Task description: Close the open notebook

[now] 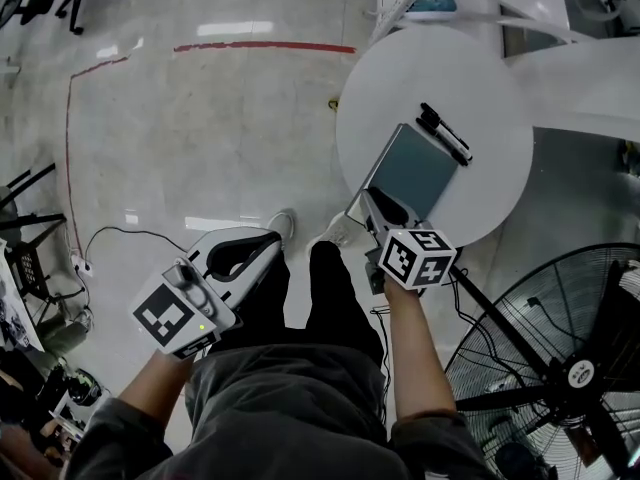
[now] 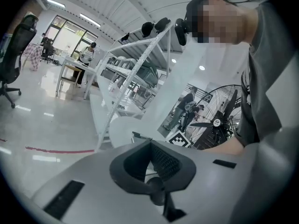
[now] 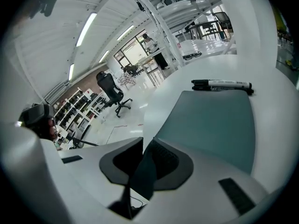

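The notebook lies shut and flat on the round white table, teal cover up. In the right gripper view the notebook fills the middle of the picture. My right gripper is at its near left corner, pointing down at the table. Its jaws stand slightly apart, and the cover's corner reaches just into the narrow gap at the right gripper's tips. My left gripper hangs over the floor to the left of the table. In its own view the left gripper is shut, with nothing in it.
Two black-and-white pens lie along the notebook's far edge; the right gripper view shows the pens too. A large floor fan stands at the lower right. A cable and a red tape line cross the floor.
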`<action>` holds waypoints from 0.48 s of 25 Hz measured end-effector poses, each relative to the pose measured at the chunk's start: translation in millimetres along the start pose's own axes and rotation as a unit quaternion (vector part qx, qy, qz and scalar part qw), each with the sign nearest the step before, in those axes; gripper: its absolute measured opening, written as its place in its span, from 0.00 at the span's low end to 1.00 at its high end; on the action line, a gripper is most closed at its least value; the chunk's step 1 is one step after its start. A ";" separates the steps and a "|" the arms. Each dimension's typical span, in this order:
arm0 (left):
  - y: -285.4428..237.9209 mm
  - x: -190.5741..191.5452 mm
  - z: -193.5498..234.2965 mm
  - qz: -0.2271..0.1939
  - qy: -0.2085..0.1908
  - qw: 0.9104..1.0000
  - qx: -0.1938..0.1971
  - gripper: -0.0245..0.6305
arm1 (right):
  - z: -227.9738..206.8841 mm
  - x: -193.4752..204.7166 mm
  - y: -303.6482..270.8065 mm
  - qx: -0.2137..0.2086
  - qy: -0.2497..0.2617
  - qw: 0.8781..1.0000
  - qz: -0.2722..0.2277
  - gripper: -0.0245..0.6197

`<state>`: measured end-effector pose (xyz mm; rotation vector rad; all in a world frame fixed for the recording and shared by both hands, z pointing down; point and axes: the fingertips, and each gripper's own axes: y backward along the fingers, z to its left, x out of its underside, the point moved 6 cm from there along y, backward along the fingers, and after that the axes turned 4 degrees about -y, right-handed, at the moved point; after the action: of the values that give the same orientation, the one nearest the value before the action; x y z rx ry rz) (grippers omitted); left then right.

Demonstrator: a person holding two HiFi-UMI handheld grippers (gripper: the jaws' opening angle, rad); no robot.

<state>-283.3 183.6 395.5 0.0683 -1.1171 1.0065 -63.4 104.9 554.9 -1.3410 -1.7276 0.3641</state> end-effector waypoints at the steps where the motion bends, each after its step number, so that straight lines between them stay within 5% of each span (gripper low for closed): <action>1: -0.9 -0.3 0.2 -0.002 -0.002 1.000 -0.001 0.05 | -0.8 0.7 -1.1 0.000 -0.002 1.000 0.000 0.16; 7: -7.4 -9.1 -0.3 -0.036 -0.019 0.999 0.003 0.05 | -3.3 3.2 -6.9 -0.006 -0.013 1.000 0.010 0.20; 12: -4.3 -2.0 -2.2 0.004 -0.005 1.000 0.005 0.05 | -1.0 5.7 -10.0 -0.006 -0.022 1.000 0.012 0.21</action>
<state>-278.8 180.9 394.7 0.0777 -1.1229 1.0192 -69.0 106.0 565.0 -1.3730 -1.7540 0.4000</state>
